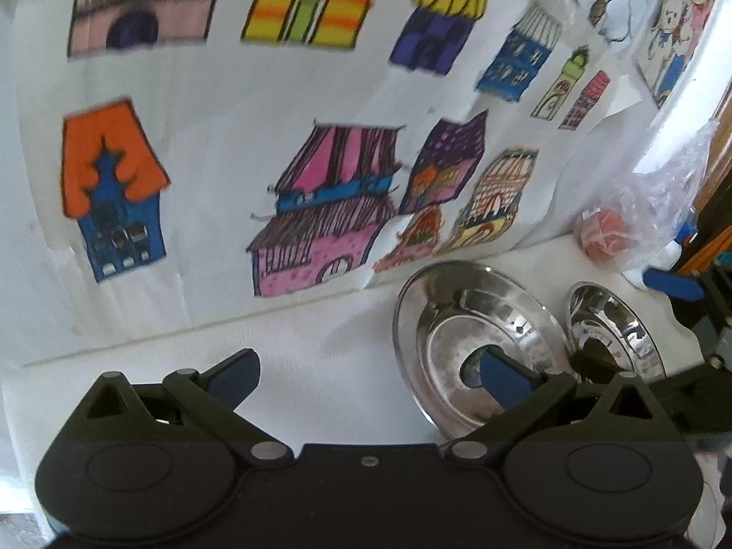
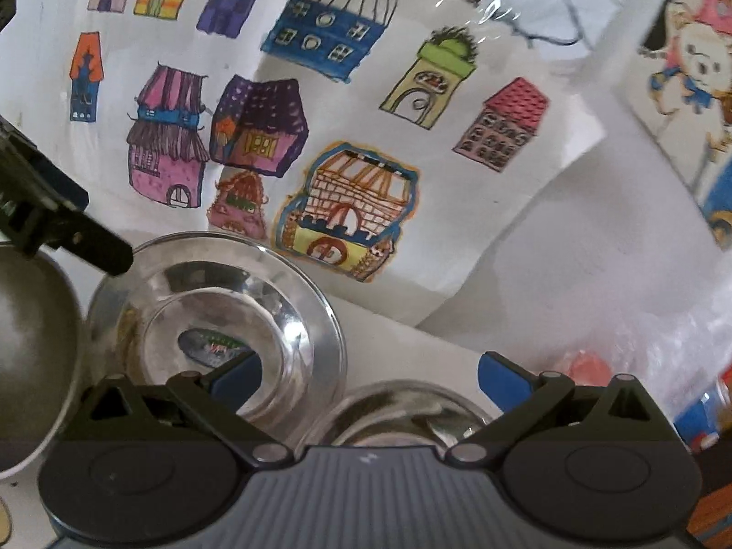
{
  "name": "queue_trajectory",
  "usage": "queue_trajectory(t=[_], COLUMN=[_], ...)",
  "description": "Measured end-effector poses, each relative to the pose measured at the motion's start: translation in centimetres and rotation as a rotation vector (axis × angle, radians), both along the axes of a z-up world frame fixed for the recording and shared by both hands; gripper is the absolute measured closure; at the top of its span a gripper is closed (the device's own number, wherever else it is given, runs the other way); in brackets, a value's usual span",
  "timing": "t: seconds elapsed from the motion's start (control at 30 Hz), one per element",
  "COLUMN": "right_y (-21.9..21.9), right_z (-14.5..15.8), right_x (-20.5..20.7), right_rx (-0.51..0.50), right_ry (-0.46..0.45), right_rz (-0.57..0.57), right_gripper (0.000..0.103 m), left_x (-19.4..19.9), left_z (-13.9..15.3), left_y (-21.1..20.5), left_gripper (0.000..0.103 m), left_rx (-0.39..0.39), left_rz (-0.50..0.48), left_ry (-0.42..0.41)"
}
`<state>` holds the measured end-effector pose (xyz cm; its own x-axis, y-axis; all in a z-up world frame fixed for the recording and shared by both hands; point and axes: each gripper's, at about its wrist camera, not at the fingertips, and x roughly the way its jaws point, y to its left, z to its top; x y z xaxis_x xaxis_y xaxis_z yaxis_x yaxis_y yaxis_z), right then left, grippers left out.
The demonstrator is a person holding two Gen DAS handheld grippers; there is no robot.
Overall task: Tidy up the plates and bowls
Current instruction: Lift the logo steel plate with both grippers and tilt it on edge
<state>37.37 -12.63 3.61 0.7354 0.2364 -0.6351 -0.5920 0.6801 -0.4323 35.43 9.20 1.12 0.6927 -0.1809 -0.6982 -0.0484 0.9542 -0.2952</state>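
A shiny steel plate [image 1: 462, 320] lies on the white table, with a smaller steel bowl [image 1: 613, 325] just right of it. My left gripper [image 1: 366, 373] is open and empty; its right finger hangs over the plate. In the right wrist view the same plate [image 2: 293, 302] sits ahead on the left and the steel bowl [image 2: 389, 405] lies directly below my right gripper [image 2: 370, 377], which is open and empty. A dull grey bowl [image 2: 32, 343] shows at the far left, with the left gripper's black body above it.
A wall with children's house drawings [image 1: 320, 210] stands close behind the table. A clear plastic bag with a pinkish round thing [image 1: 604, 233] lies at the back right, also blurred in the right wrist view [image 2: 590, 361]. The other gripper's blue finger [image 1: 672, 283] shows at right.
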Motion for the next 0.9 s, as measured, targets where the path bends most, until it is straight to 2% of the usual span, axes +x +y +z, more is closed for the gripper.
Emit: queue_trajectory(t=[0.1, 0.23, 0.37, 0.47, 0.53, 0.63, 0.73, 0.9], right_y=[0.5, 1.1, 1.5, 1.3, 1.0, 0.9, 1.0, 1.1], right_z=[-0.9, -1.6, -2.5, -2.8, -2.8, -2.8, -2.8, -2.8], right_x=[1.6, 2.6, 3.5, 4.3, 4.9, 5.7, 6.2, 7.2], right_rx=[-0.023, -0.057, -0.08, -0.046, -0.011, 0.022, 0.039, 0.063], right_ry=[0.053, 0.107, 0.14, 0.173, 0.209, 0.246, 0.275, 0.309], right_rz=[0.051, 0.103, 0.135, 0.138, 0.139, 0.14, 0.14, 0.13], right_gripper=[0.002, 0.003, 0.013, 0.018, 0.028, 0.035, 0.043, 0.049], left_x=[0.5, 1.0, 1.1, 1.2, 1.3, 1.3, 1.3, 1.5], left_z=[-0.7, -1.3, -1.4, -1.5, -1.5, -1.6, -1.7, -1.8], left_y=[0.1, 0.0, -0.2, -0.3, -0.3, -0.1, -0.1, -0.1], left_gripper=[0.005, 0.015, 0.026, 0.036, 0.049, 0.06, 0.068, 0.074], left_rx=[-0.017, -0.052, -0.068, -0.076, -0.08, -0.108, -0.117, -0.133], left_rz=[-0.021, -0.05, -0.079, -0.091, -0.094, -0.111, -0.116, -0.12], left_ry=[0.013, 0.035, 0.034, 0.041, 0.048, 0.065, 0.072, 0.08])
